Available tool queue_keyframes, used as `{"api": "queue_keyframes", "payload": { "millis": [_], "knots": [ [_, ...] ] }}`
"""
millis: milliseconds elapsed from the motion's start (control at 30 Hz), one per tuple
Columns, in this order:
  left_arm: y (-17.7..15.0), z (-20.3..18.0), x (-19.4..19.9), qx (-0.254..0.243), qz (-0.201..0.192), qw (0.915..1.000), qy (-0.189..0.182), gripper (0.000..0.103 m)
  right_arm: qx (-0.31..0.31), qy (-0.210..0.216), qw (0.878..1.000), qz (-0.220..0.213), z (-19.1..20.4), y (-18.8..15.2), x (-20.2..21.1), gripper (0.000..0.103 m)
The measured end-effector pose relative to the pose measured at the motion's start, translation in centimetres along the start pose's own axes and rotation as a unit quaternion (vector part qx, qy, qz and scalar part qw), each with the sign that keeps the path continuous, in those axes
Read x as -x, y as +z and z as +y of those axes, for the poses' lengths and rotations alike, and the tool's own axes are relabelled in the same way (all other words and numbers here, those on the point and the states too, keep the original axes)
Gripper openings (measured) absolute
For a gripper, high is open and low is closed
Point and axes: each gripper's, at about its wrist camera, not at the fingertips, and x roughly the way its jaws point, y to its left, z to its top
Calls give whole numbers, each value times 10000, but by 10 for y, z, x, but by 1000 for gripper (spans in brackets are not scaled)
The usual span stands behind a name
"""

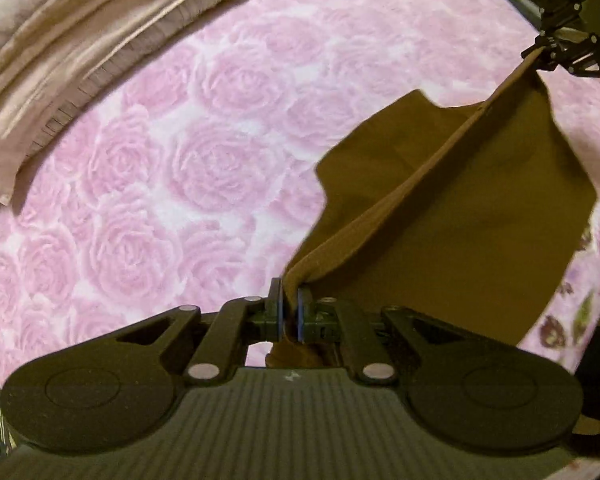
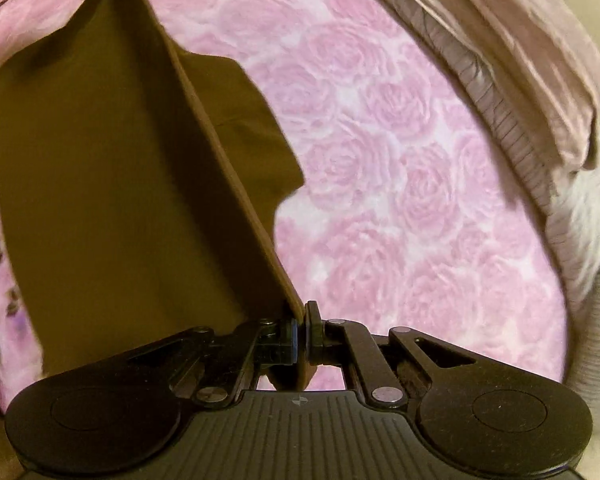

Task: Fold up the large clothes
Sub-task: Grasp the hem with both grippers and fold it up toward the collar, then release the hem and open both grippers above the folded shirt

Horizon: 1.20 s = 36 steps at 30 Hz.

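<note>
Closest to the left wrist lens, the left hand-held gripper [image 1: 289, 314] is clenched on a corner of the brown garment [image 1: 460, 216], the cloth pinched between its blue-edged pads. From that pinch a hemmed edge runs taut ahead and to the right, up to the right hand-held gripper [image 1: 548, 54], which grasps the far end of the same edge. In the right wrist view the right hand-held gripper [image 2: 301, 330] is likewise clamped on the brown garment [image 2: 112, 184], with the hem stretching ahead and to the left.

Below that held edge the garment hangs as a broad sheet over the pink rose-patterned bedspread [image 1: 188, 168]. Its lower end seems to trail onto the bed, though the fisheye makes it hard to say whether it touches. A taupe pillow [image 1: 60, 40] lies at the far side of the bed, well apart from the cloth.

Both grips sit very near the corners, so only a little cloth is between the pads; a sharp tug or widening the spread could pull a corner free and drop the sheet in a heap. If one hand-held gripper sinks below the other, the fold will likely land skewed, and dragging the hanging part across the plush bedspread could bunch or crease it.
</note>
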Motion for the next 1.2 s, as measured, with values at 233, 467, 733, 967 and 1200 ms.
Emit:
{"api": "queue_keyframes", "payload": {
  "millis": [233, 467, 733, 967, 1200],
  "knots": [
    [33, 28, -48, 95, 190, 9997, -145, 4, -181, 234, 9994, 191, -37, 14, -46, 0],
    [45, 45, -103, 107, 349, 9990, -276, 5, -608, 266, 9968, 445, -56, 19, -94, 0],
    [25, 71, -120, 623, 349, 9974, -24, 19, -1886, -231, 9805, 493, -75, 5, -113, 50],
    [-12, 79, -63, 1259, 75, 9916, 289, 19, -2792, -269, 9599, -54, -56, -13, -51, 50],
    [-65, -7, -27, 1123, 77, 9928, -400, 19, -3162, 977, 9420, -552, 39, -34, -2, 49]
  ]
}}
